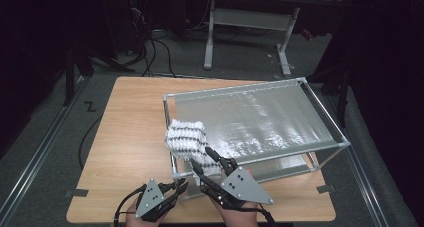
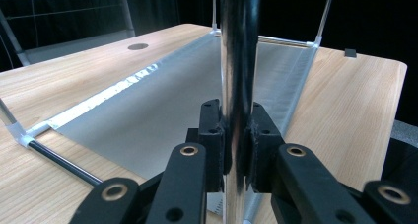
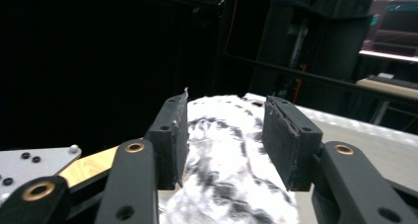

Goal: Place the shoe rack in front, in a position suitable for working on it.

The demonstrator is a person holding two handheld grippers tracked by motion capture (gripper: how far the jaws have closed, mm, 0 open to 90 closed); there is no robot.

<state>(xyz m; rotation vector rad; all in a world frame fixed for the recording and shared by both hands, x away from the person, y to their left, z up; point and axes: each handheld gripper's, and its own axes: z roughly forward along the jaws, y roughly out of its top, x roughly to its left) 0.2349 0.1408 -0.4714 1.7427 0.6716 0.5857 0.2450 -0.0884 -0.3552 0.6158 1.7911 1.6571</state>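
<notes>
Two grippers: both sit at the near edge of the wooden table, in front of the metal rack, each held in a person's hand.
Left gripper: it lies just left of the rack's near-left corner post, and its jaws are clamped tight on that shiny upright post, with the pads pressing it from both sides in the left gripper view.
Post: it stands upright at the rack's near-left corner, rising from the table to the rack's top frame.
Rack: a silver frame with a shiny sheet stretched across its top; it stands on the right half of the table, with its long side running away to the right.
Lower sheet: it lies flat inside the rack, under the top sheet, just behind the clamped post.
Cloth: a white cloth with dark stripes, bunched up, rests on the rack's top sheet at its near-left corner, just above the post and partly hanging over the rack's front edge.
Right gripper: it points up at the rack's near-left corner from the right of the post; its jaws stand apart on either side of the cloth, and the pads do not press it.
Right gripper's plate: the grey three-cornered plate lies in front of the rack, near the table's front edge.
</notes>
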